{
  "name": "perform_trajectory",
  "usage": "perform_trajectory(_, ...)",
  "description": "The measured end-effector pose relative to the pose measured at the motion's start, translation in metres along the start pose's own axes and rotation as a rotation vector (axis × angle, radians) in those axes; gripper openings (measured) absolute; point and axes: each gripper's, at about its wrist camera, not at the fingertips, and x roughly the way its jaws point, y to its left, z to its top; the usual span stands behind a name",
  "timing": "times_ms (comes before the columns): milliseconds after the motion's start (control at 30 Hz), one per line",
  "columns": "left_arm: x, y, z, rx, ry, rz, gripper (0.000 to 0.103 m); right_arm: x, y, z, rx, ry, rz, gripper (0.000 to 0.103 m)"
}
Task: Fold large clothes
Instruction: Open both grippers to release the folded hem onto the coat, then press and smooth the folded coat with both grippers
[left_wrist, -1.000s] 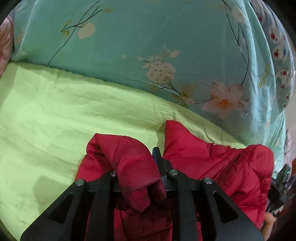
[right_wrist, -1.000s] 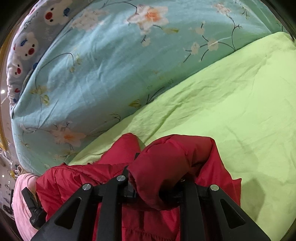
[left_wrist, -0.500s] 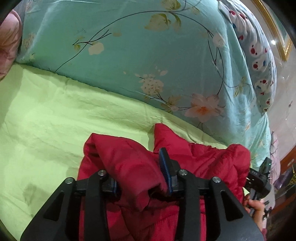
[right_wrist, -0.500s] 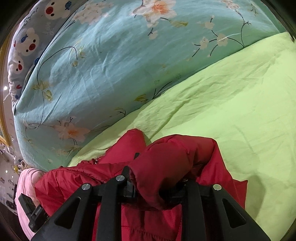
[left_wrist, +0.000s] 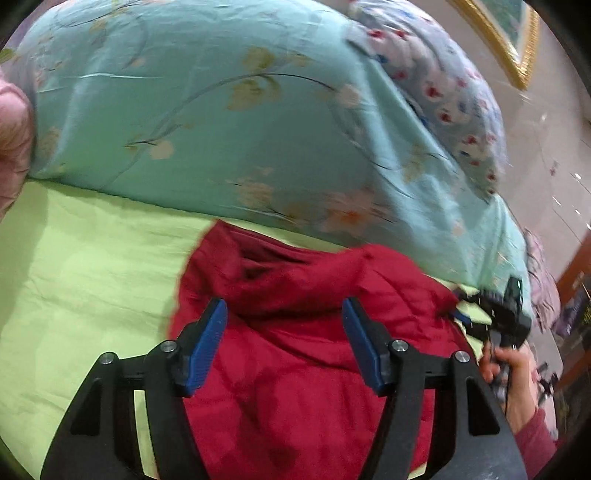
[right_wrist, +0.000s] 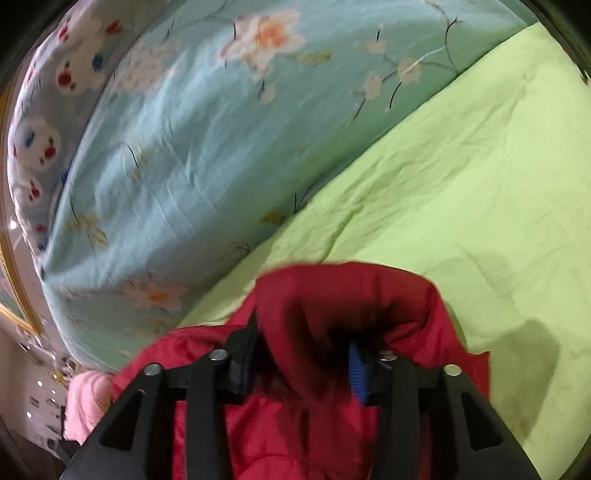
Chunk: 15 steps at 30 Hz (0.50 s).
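Observation:
A red padded jacket (left_wrist: 295, 369) lies bunched on the lime-green bed sheet (left_wrist: 81, 266). My left gripper (left_wrist: 283, 308) hovers above it with its jaws opening. Both blue pads (left_wrist: 208, 339) stand clear of the fabric, and nothing is pinched between them. In the right wrist view a rolled fold of the same jacket (right_wrist: 351, 295) still sits between the fingers of my right gripper (right_wrist: 303, 341). Those jaws are opening too, and the right blue pad (right_wrist: 356, 369) shows bare beside a dark gap. A hand (left_wrist: 511, 369) holds that gripper at the jacket's right end.
A thick teal floral quilt (left_wrist: 221, 110) is heaped along the far side of the sheet, right behind the jacket. A bear-print pillow (left_wrist: 443, 85) lies behind it. A pink garment (right_wrist: 88, 395) lies at the left. Bare sheet (right_wrist: 480, 184) spreads right of the jacket.
My left gripper let go of the jacket fold, spread its jaws wide and rose back from it. My right gripper's jaws widened around their fold, which stays between them.

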Motion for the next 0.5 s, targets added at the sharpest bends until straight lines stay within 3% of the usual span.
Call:
perform_trajectory(67,-0.002,-0.018,-0.009,0.024,0.014,-0.041,0.064,-0.023,0.008,0.005,-0.044,-0.071,-0.038,0.066)
perform_trajectory(167,-0.007,-0.039,-0.021,0.05,0.031,-0.098,0.064,-0.053,0.023,0.003,-0.135,-0.132,-0.069,0.066)
perform_trajectory(333,-0.006,-0.068,-0.044,0.093,0.074,-0.166,0.064,-0.075,0.047,-0.028,-0.278,-0.113,-0.032,0.066)
perform_trajectory(500,0.0,-0.082,-0.065,0.125,0.116,-0.178,0.064,-0.08,0.069,-0.075,-0.419,-0.076,-0.01,0.066)
